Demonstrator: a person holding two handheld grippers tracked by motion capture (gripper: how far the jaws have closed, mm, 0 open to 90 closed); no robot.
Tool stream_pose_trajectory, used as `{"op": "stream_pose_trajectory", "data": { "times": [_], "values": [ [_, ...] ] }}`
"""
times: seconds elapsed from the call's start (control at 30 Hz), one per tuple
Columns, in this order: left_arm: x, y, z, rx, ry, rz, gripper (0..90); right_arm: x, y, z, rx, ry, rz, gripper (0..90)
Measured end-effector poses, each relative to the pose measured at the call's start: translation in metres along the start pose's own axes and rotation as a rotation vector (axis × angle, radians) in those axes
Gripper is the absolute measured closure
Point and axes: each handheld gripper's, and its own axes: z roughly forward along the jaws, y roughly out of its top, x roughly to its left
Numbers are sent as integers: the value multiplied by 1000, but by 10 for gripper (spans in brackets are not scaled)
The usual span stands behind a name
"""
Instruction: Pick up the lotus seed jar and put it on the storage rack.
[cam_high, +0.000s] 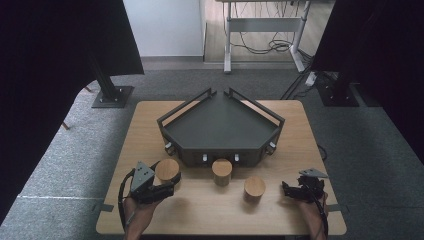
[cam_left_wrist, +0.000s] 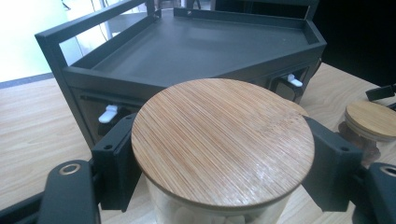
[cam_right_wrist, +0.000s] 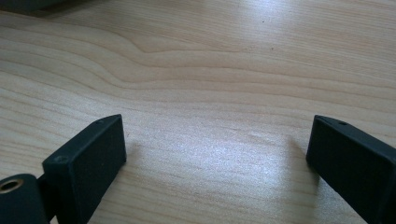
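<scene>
High view: a dark corner-shaped tray with railed sides is being shown at the middle of the wooden desk, its floor bare. Three jars with bamboo lids are standing in front of it. The left jar is being gripped by the left gripper, which is being held by a hand at the desk's near left corner. The middle jar is standing just before the tray's front wall, and the right jar is standing nearer the desk's edge. The right gripper is being held low over the desk at the near right, well apart from the jars.

Left gripper view: the left jar is being clamped below its lid between the two fingers, which are pressed against its clear glass wall. Pale contents are being glimpsed through the glass; what they are cannot be told. The tray is standing just behind.

Right gripper view: the fingers are being held wide apart with bare desk between them.
</scene>
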Motion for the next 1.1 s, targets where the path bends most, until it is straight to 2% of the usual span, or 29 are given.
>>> {"op": "stream_pose_trajectory", "data": {
  "times": [0.63,1.1],
  "values": [
    [6,20,4,-20,1,-1,243,0,0,0,0,1,1,41],
    [13,30,9,-33,1,-18,243,0,0,0,0,2,0,41]
  ]
}}
